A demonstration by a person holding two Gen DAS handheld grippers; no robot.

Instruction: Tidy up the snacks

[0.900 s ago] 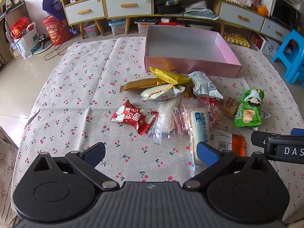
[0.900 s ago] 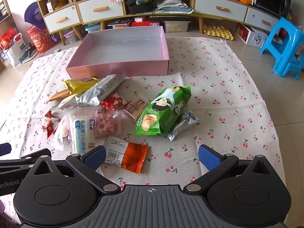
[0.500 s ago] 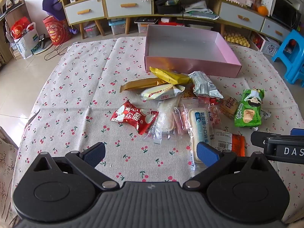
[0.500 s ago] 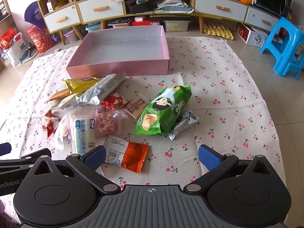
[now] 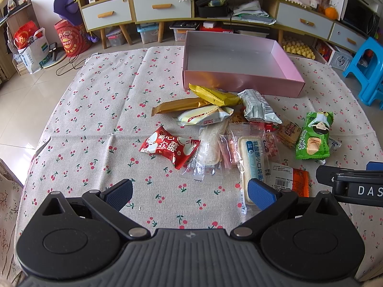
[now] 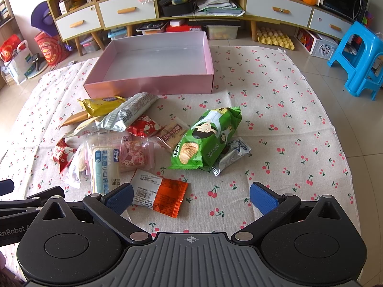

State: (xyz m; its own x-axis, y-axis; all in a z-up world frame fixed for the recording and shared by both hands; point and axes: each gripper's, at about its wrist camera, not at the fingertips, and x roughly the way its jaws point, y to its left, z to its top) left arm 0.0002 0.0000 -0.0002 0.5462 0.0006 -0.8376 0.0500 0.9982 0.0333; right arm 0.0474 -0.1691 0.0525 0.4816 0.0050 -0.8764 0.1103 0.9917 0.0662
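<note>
Nothing has changed vs the shots from a sec ago: both grippers sit in the same spots, no packet has shifted, so the job hasn't really begun. Left gripper [image 5: 189,191] hovers low over the cherry-print cloth [image 5: 100,110], fingers spread wide, nothing btwn them; its right pad sits in front of the near end of the long white-and-blue bread pack [image 5: 253,157], w/o gripping it. Right gripper [image 6: 190,197] is likewise wide open & empty, w/ the orange-and-white packet [image 6: 160,196] lying on the cloth just ahead, btwn its pads in view but not held. The snacks are all loose in a heap mid-cloth: red packet [image 5: 170,147] on the left edge of the pile, gold bar [image 5: 179,105] & yellow bar [image 5: 213,94] nearer the box, silver pack [image 5: 259,106] beside them, green chips bag [image 6: 205,138] off to the right, lying partly over a small silver packet [image 6: 232,155]. Pink box [image 6: 148,87] stands at the far side of the pile, open, w/ nothing in it as far as can be seen. Meaning for the task: zero progress so far, every item is yet to go in, prob. into that box. The orange-and-white packet looks the easiest first grab for the right side, the red packet or bread pack for the left. Thin crinkly wrappers lying flat may slip from a pinch.
</note>
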